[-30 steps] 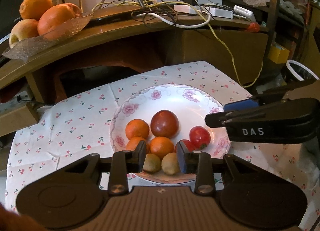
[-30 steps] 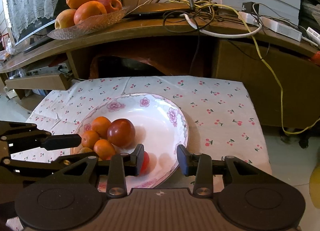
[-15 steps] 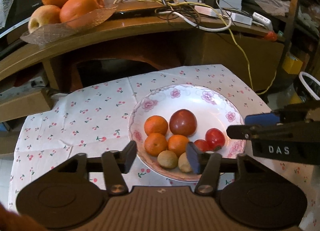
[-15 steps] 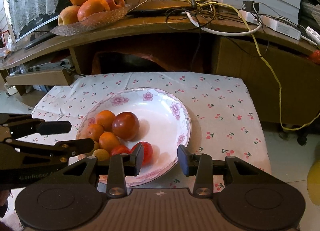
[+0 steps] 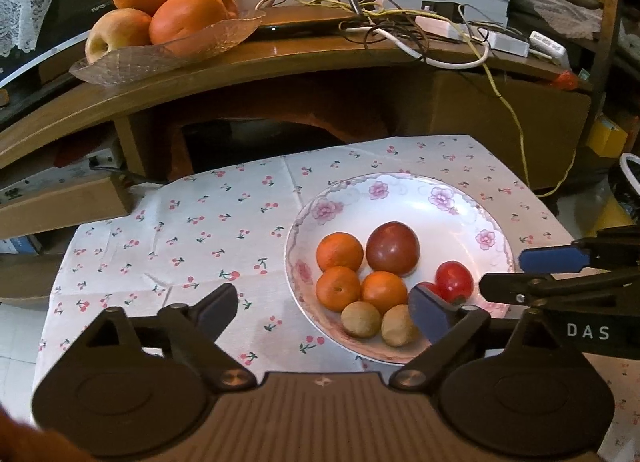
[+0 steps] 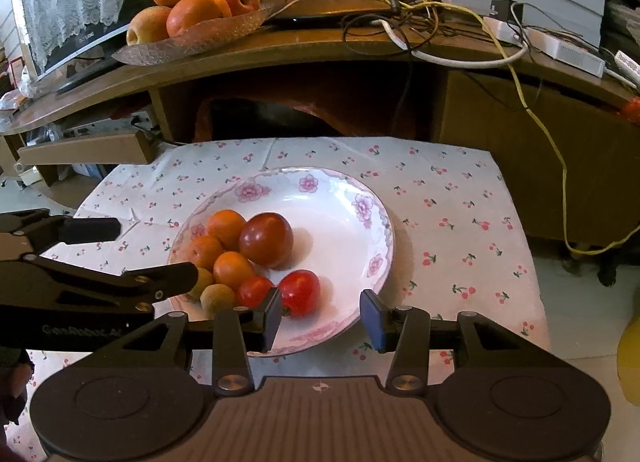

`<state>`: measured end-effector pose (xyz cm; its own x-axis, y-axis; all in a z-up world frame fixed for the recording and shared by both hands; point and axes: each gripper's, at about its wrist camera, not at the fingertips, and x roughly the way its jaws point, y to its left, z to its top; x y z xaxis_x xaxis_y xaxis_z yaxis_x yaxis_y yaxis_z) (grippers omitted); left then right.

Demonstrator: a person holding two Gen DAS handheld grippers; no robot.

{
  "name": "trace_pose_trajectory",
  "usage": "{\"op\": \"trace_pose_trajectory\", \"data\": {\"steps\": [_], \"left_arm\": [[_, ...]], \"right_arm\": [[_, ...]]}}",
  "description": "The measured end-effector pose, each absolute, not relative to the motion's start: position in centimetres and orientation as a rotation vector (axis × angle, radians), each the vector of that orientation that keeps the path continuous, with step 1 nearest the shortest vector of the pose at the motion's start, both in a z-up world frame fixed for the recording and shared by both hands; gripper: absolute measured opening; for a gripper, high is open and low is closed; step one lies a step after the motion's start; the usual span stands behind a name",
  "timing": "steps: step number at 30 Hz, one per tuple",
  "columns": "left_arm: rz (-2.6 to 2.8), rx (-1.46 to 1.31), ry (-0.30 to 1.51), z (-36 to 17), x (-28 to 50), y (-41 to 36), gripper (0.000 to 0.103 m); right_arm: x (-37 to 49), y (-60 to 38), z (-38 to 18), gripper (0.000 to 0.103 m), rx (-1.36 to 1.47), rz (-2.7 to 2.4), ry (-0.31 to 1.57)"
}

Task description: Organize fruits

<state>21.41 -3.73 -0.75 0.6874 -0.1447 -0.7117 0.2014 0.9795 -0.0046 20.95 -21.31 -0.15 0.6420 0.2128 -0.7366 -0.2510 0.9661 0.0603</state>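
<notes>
- Your left gripper [image 5: 324, 306] has just been opening; its jaws now stand spread wide over the near left edge of the plate [image 5: 404, 191], pinching nothing.
- Your right gripper [image 6: 322, 320] has jaws that have just been opening a little; they are partly spread over the plate's near rim, and nothing is held between them.
- The plate sits on the cherry-print cloth [image 5: 192, 238] covering the counter.
- On the plate lie three oranges [image 5: 340, 250] in a cluster, with a dark red apple [image 5: 393, 248] touching them on the right.
- Two small brown fruits [image 5: 361, 318] rest at the near rim, just in front of the oranges.
- Two tomatoes [image 6: 300, 292] lie side by side to the right of the cluster; your right gripper's left finger [image 6: 272, 316] is just beside them.
- On the far wooden shelf [image 5: 280, 57], a glass dish [image 5: 160, 55] holds large oranges and apples, with tangled cables [image 5: 400, 21] to its right.
</notes>
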Motion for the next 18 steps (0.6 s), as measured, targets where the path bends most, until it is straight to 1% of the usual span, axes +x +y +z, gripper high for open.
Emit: {"op": "trace_pose_trajectory", "data": {"steps": [4, 11, 18], "left_arm": [[-0.181, 0.103, 0.782, -0.62, 21.17, -3.92, 0.103], [-0.159, 0.188, 0.762, -0.38, 20.58, -4.60, 0.103], [-0.172, 0.141, 0.785, -0.29, 20.51, -4.32, 0.103]], "right_arm": [[20.93, -21.69, -0.11, 0.045, -0.030, 0.257, 0.840], [20.47, -21.49, -0.02, 0.045, -0.036, 0.260, 0.836], [20.01, -21.71, 0.13, 0.045, -0.036, 0.253, 0.833]]}}
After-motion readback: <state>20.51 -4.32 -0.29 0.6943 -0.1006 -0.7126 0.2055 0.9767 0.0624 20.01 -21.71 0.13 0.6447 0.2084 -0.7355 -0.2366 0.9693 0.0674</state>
